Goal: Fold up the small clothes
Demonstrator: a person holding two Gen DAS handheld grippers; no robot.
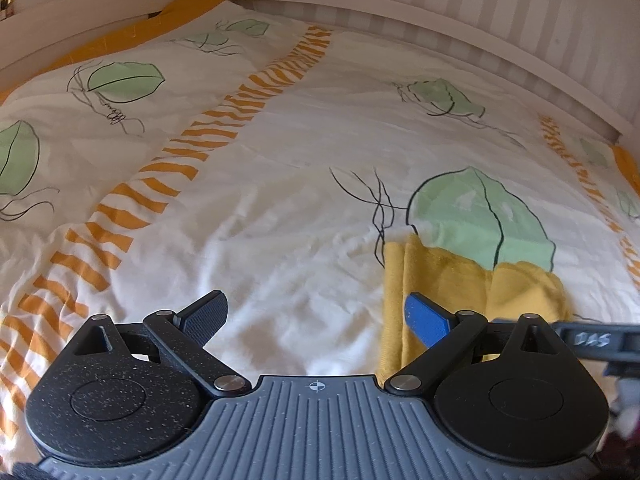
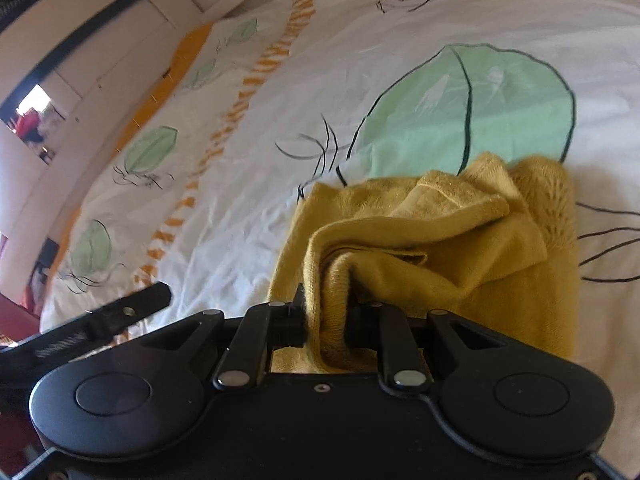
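Note:
A mustard-yellow knit garment (image 2: pixel 440 240) lies crumpled on the bedspread (image 2: pixel 248 216). My right gripper (image 2: pixel 326 314) is shut on a bunched fold of its near edge, and the cloth is lifted into a ridge between the fingers. In the left wrist view the same garment (image 1: pixel 460 280) lies at the lower right, its left edge straight. My left gripper (image 1: pixel 316 316) stands open over bare bedspread, with nothing between its fingers. Its blue right finger (image 1: pixel 426 320) overlaps the garment's left edge in the picture; contact cannot be told.
The bedspread (image 1: pixel 280 200) is white with green leaf prints and orange striped bands. A white bed rail (image 1: pixel 400 4) and a striped wall bound the far side. A black frame of the right gripper (image 1: pixel 592 338) shows beside the left one.

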